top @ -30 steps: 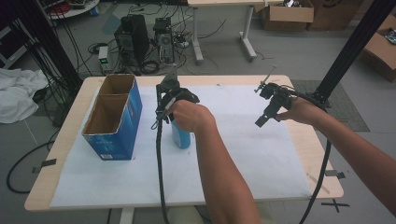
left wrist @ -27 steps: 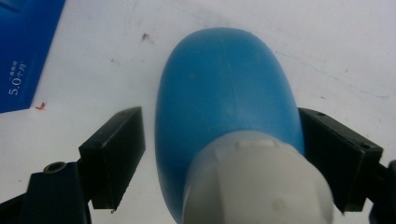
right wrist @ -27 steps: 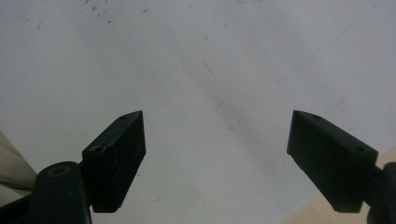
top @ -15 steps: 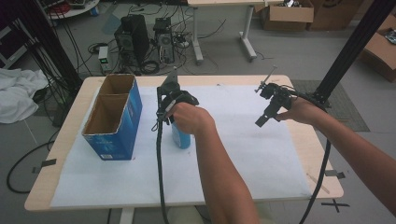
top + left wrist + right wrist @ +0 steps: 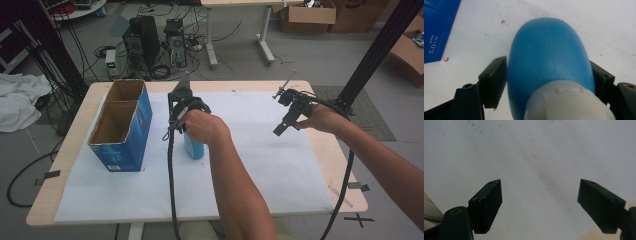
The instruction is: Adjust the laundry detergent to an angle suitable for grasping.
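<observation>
Gripping blue bottle (image 5: 549, 65) — left hand-held gripper (image 5: 547, 82)

White print "5.0" followed by small unreadable characters on side of blue box (image 5: 437, 27), seen in left gripper view. Print low on same box in high view too small to read.

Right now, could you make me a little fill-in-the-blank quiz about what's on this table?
1. The left gripper has its fingers closed on a bottle coloured ____.
2. The right gripper holds ____ between its open fingers.
3. The blue cardboard box has ____ open compartments.
4. The table is covered by a ____ sheet.

Missing words: blue; nothing; two; white
</observation>
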A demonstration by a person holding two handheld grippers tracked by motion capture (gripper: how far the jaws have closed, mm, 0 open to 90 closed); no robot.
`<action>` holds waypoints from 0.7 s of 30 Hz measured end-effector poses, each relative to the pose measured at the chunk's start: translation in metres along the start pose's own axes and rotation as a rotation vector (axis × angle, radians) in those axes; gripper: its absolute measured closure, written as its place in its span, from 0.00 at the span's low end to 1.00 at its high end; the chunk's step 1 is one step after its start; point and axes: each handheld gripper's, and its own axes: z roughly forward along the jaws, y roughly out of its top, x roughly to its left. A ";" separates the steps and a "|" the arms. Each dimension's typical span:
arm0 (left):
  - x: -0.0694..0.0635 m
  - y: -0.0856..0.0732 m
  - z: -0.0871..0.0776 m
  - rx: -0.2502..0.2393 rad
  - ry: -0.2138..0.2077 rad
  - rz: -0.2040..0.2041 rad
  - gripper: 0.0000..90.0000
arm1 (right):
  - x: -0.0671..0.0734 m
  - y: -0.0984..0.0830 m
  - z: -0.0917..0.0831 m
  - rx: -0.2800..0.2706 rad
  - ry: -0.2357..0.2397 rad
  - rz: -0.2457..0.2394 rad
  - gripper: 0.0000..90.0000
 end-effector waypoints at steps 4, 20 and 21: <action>0.001 0.000 0.000 0.000 -0.001 -0.002 0.33 | 0.000 0.000 0.000 0.002 0.002 0.000 0.22; -0.001 0.000 0.000 0.004 -0.015 0.010 0.40 | 0.001 0.001 0.001 0.002 0.004 -0.003 0.22; -0.001 -0.001 0.001 0.002 -0.016 0.008 0.40 | 0.001 0.001 0.001 0.003 0.003 -0.002 0.22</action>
